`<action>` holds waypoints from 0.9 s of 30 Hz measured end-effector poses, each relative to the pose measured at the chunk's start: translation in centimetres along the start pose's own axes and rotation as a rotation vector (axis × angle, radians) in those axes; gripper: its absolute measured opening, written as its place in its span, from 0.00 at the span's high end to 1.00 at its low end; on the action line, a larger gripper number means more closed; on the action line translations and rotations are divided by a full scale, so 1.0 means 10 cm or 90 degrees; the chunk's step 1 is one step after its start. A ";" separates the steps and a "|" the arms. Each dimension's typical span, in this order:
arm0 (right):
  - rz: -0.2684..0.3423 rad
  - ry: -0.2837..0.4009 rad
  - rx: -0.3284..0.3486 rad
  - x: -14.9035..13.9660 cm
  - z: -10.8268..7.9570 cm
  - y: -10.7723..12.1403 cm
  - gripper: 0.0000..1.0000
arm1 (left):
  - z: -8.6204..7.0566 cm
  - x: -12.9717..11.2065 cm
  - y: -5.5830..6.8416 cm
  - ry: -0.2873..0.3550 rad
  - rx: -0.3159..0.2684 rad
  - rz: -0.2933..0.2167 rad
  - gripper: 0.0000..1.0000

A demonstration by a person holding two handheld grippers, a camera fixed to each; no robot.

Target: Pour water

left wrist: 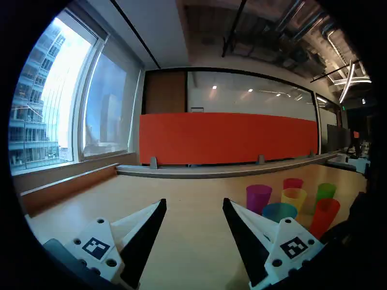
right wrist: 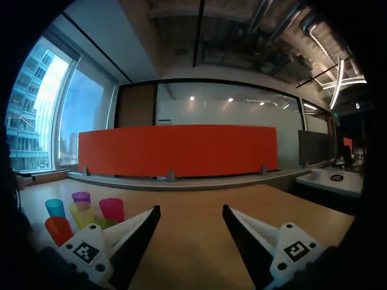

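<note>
Several coloured plastic cups stand in a cluster on the wooden table (left wrist: 193, 193). In the left gripper view they sit to the right of my fingers: a purple cup (left wrist: 258, 197), a yellow cup (left wrist: 293, 198), a teal cup (left wrist: 279, 211) and an orange cup (left wrist: 324, 216) nearest. My left gripper (left wrist: 194, 203) is open and holds nothing. In the right gripper view the same cluster lies to the left: a teal cup (right wrist: 55, 208), a magenta cup (right wrist: 111, 209), an orange cup (right wrist: 58, 228). My right gripper (right wrist: 191, 209) is open and holds nothing. I cannot tell whether any cup holds water.
An orange divider panel (left wrist: 227, 137) runs along the far edge of the table. Tall windows (left wrist: 48, 106) line the left side. A second desk (right wrist: 334, 181) with small items stands to the right, past the table's edge.
</note>
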State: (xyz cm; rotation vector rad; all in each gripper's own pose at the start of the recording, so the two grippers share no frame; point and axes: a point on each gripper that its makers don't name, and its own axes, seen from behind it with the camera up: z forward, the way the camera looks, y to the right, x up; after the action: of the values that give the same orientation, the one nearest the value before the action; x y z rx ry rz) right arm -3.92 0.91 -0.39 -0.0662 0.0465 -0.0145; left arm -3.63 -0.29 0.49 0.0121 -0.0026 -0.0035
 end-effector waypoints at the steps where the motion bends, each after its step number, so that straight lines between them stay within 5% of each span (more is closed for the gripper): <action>1: 0.000 -0.001 0.000 -0.01 0.00 0.00 0.00 | 0.00 0.00 0.00 0.000 0.000 0.000 0.14; 27: -0.010 -0.019 -0.004 -0.08 0.02 -0.02 0.01 | 0.00 0.00 -0.01 0.000 0.000 0.000 0.14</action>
State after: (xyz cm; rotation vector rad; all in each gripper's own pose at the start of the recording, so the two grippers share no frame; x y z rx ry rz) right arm -4.71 0.75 -0.11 -0.0735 0.0161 -0.0297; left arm -3.59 -0.36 0.52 0.0120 -0.0026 -0.0033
